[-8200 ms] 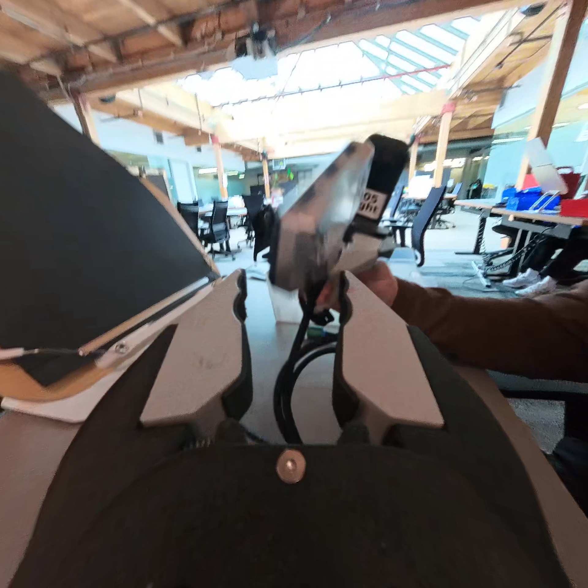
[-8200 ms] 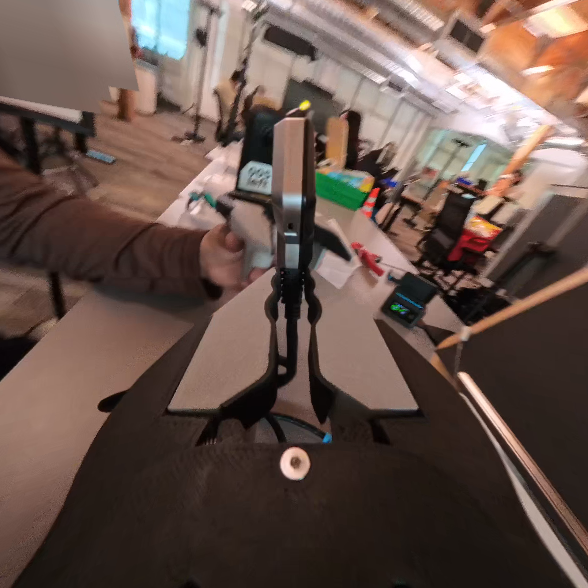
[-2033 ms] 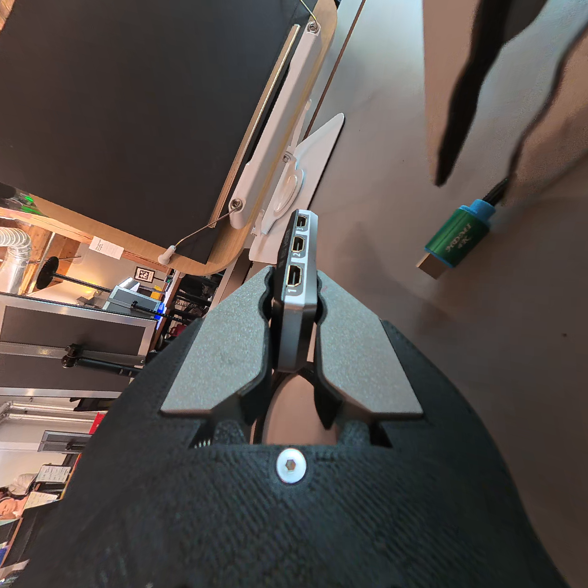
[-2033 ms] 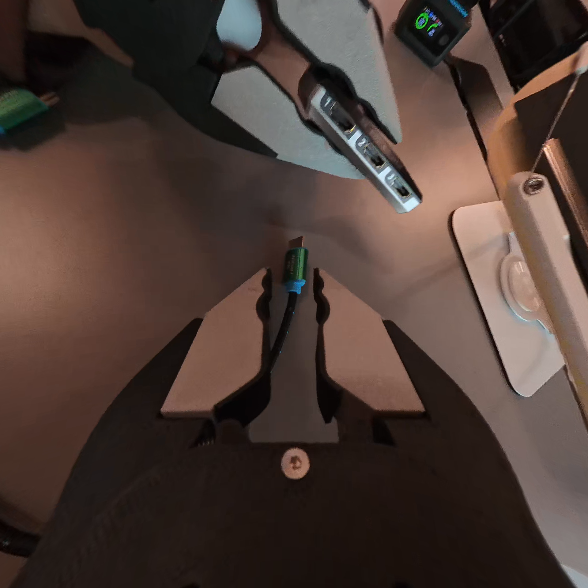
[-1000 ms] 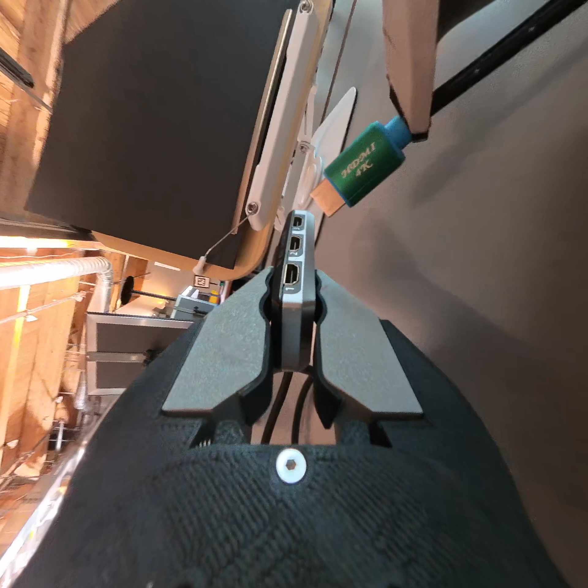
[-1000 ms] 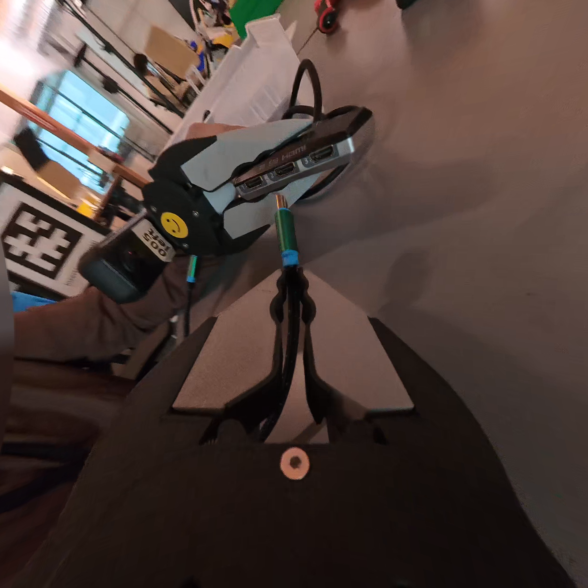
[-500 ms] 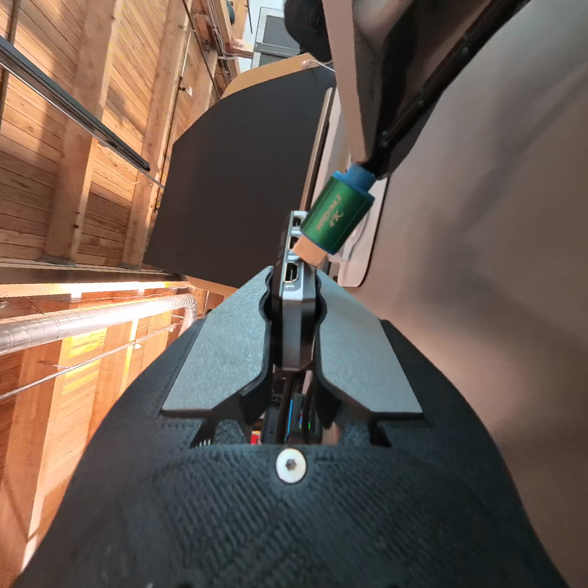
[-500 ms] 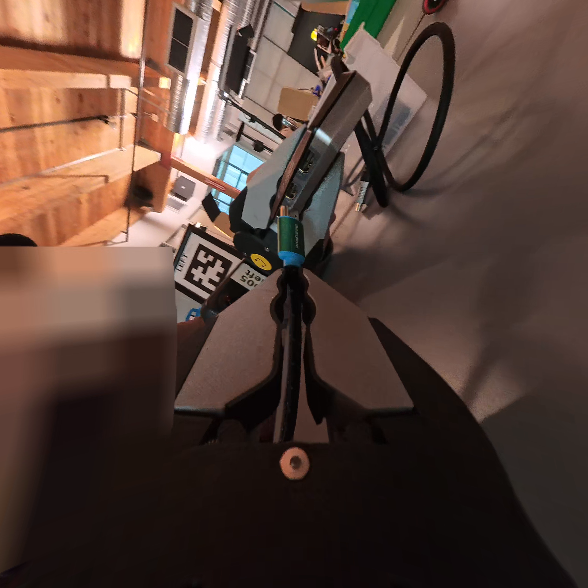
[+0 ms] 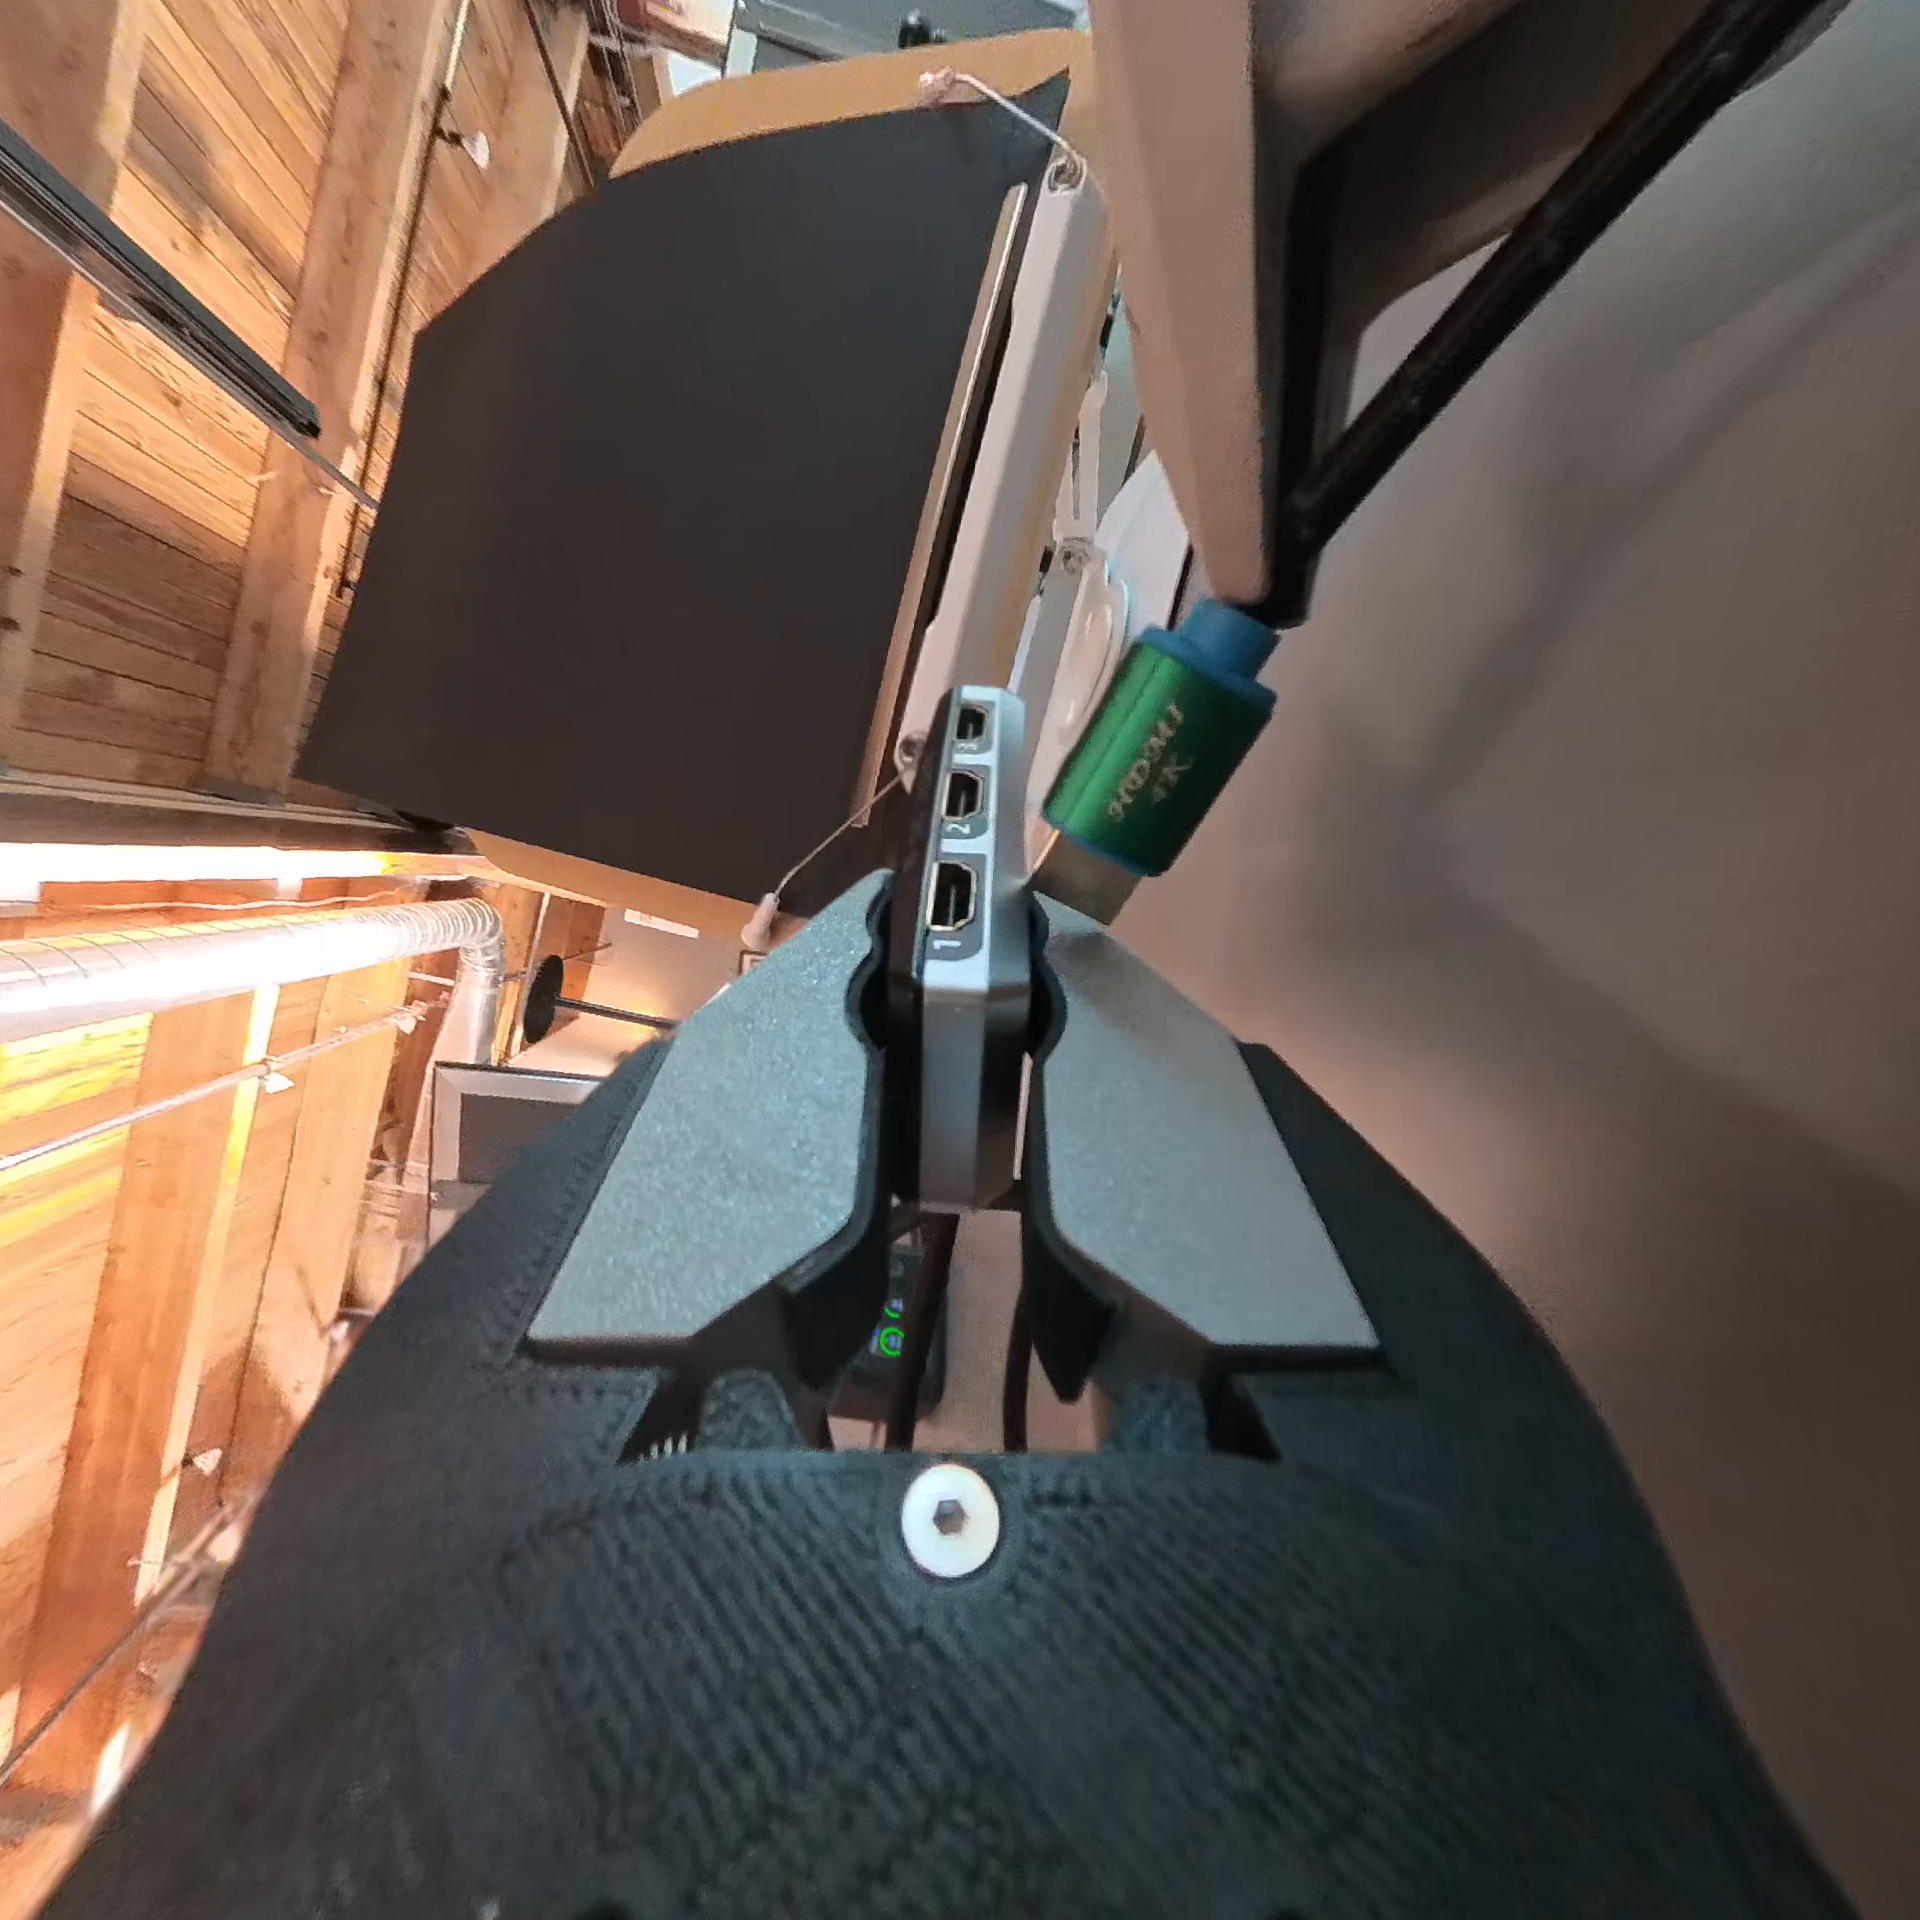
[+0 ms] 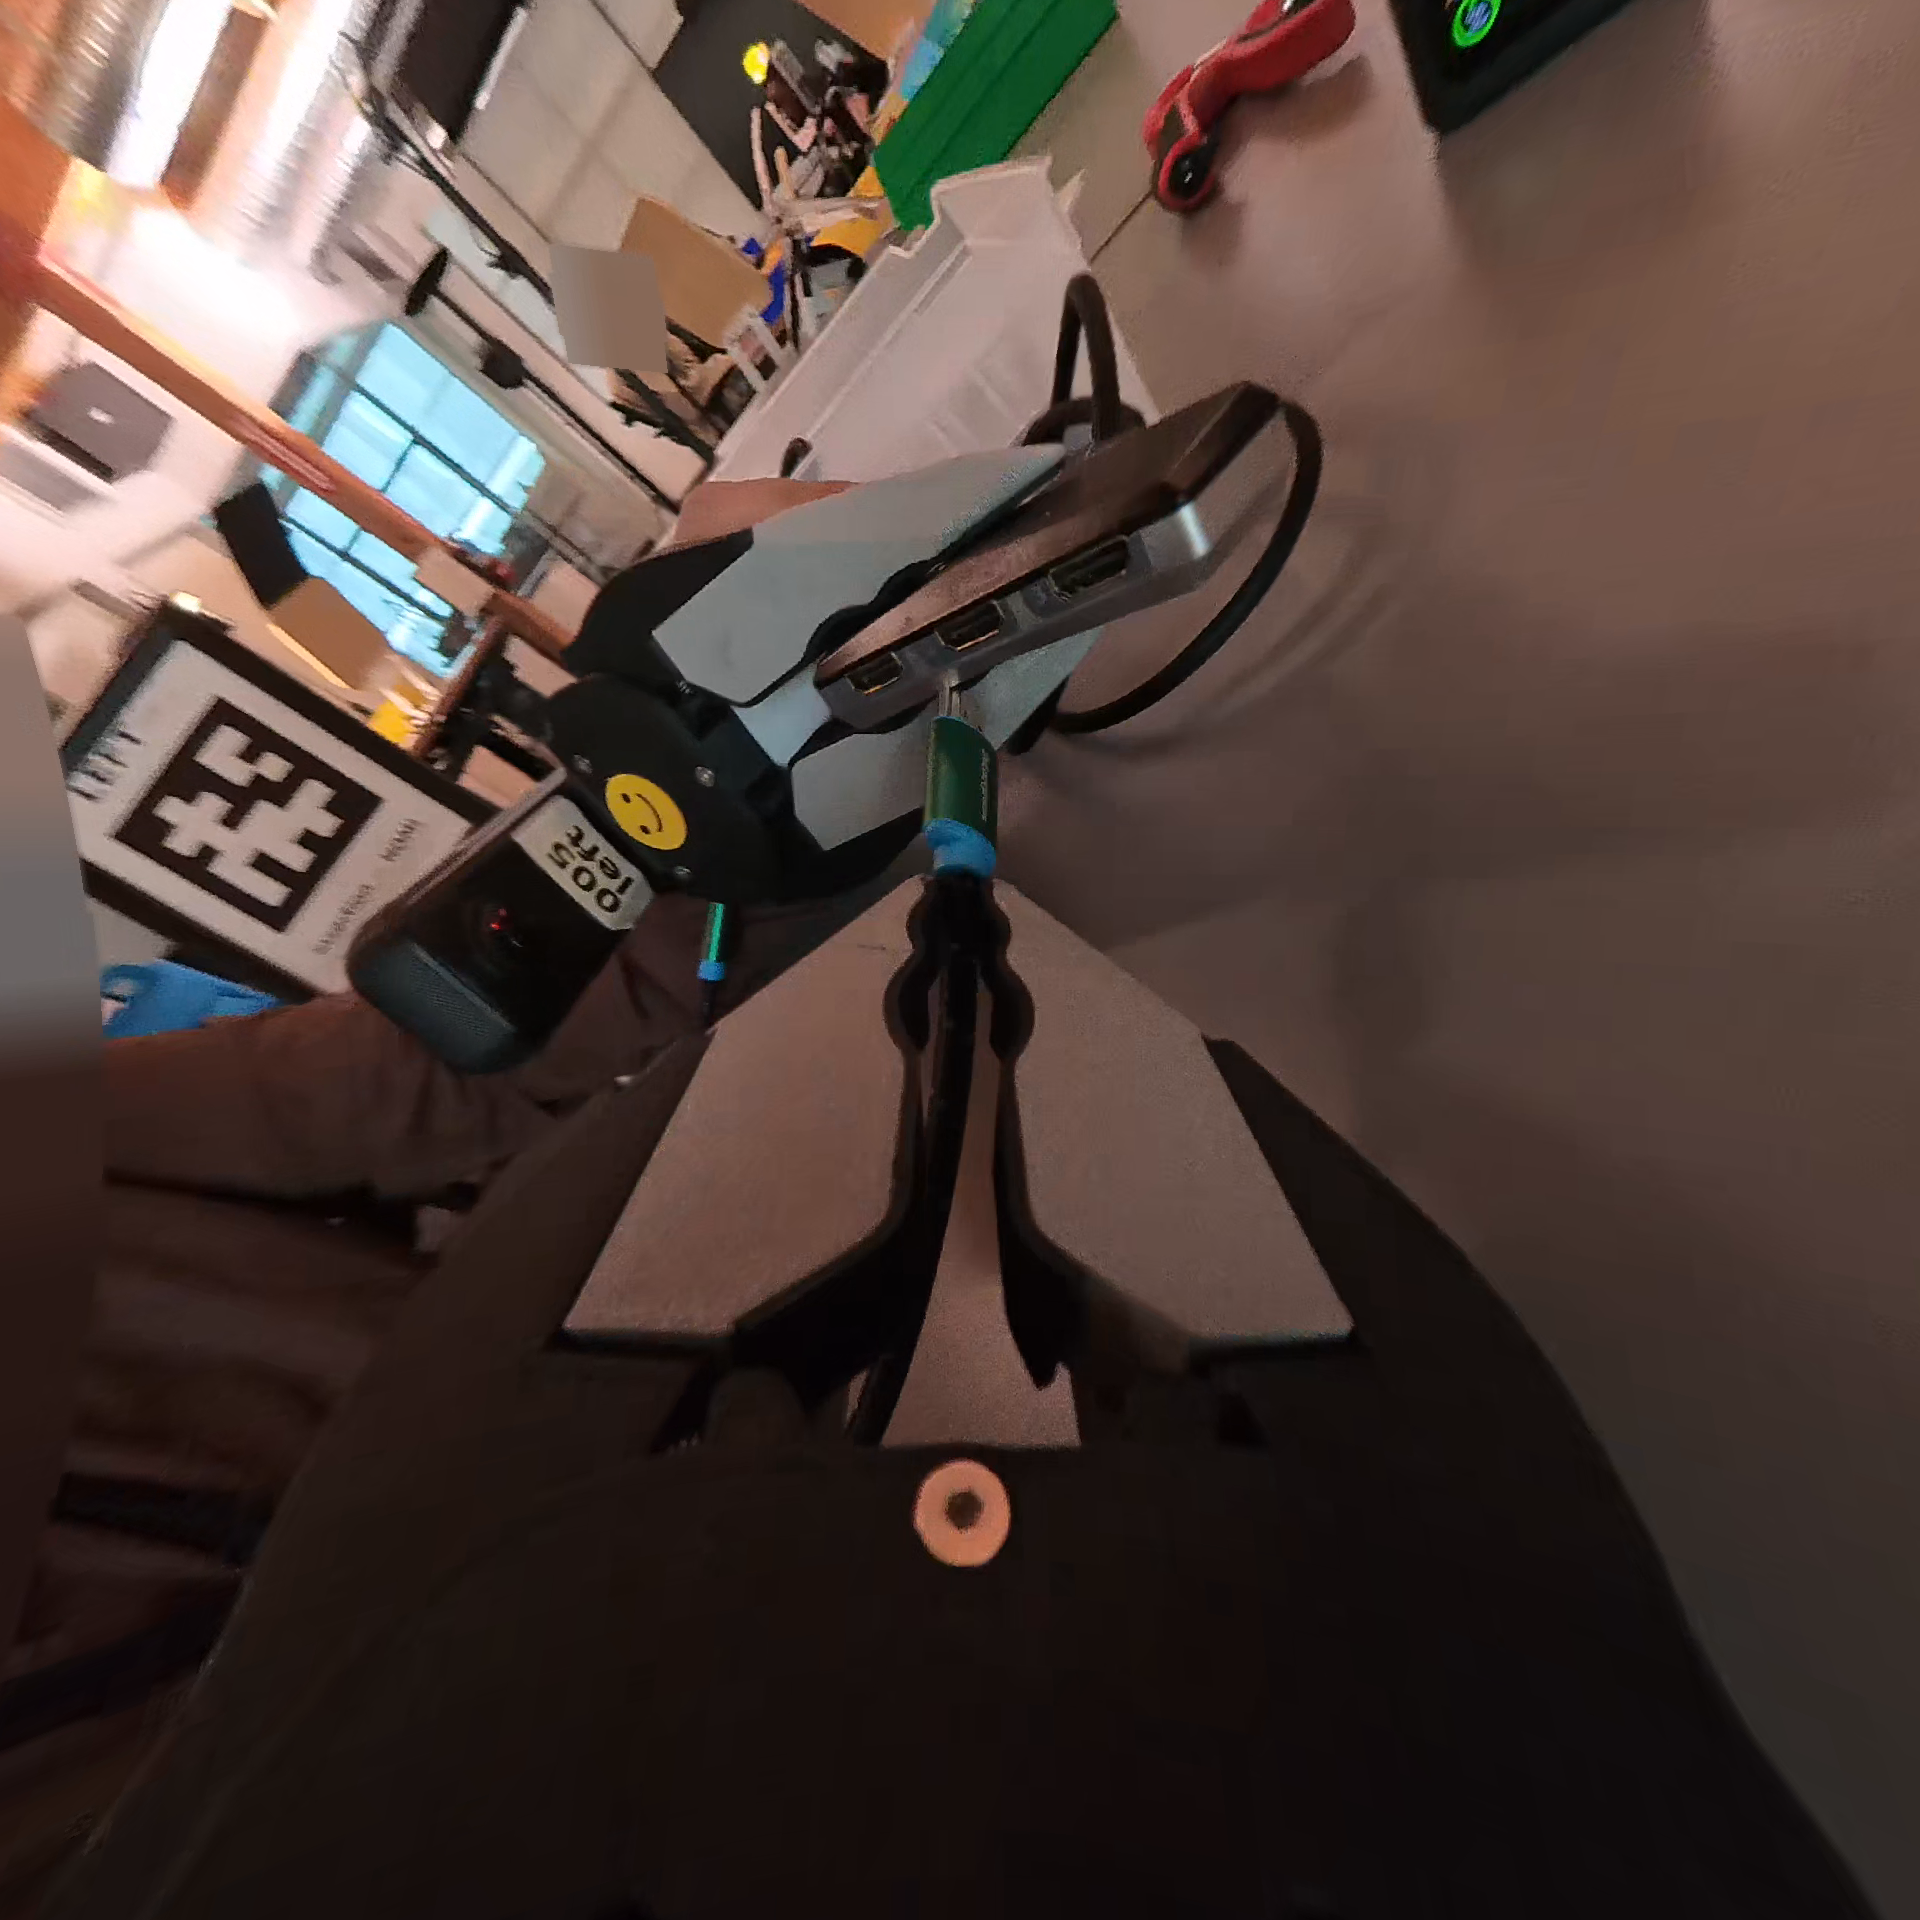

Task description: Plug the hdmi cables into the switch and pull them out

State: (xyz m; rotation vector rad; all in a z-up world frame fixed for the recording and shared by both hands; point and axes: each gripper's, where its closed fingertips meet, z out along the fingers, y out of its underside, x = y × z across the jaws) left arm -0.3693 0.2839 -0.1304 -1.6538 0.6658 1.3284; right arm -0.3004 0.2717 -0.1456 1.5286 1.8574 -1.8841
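Observation:
My left gripper (image 9: pixel 961 920) is shut on the grey HDMI switch (image 9: pixel 961 1060), held edge-up with its three empty ports facing me. My right gripper (image 10: pixel 961 920) is shut on a black cable (image 10: pixel 951 1039) just behind its green HDMI plug (image 10: pixel 961 779). The plug's metal tip is right at the switch (image 10: pixel 1174 488), below the middle port. In the left wrist view the green plug (image 9: pixel 1153 769) lies beside the switch's right face, not in a port. The left gripper (image 10: pixel 1060 551) shows in the right wrist view, and one of the right gripper's fingers (image 9: pixel 1195 312) in the left wrist view.
A black cable loop (image 10: pixel 1257 603) lies on the brown table (image 10: pixel 1558 935) behind the switch. A red toy car (image 10: pixel 1236 94), a black device with a green light (image 10: pixel 1496 42) and a white box (image 10: pixel 935 312) stand farther back. A second green plug (image 10: pixel 712 940) lies near the left gripper. A black board (image 9: pixel 665 520) stands beyond. My right fingertips sit around 7 cm from my left ones.
Half a second ago the plug tip was at the switch's middle port. Now it sits off to the switch's side. Both views have swung back toward the table.

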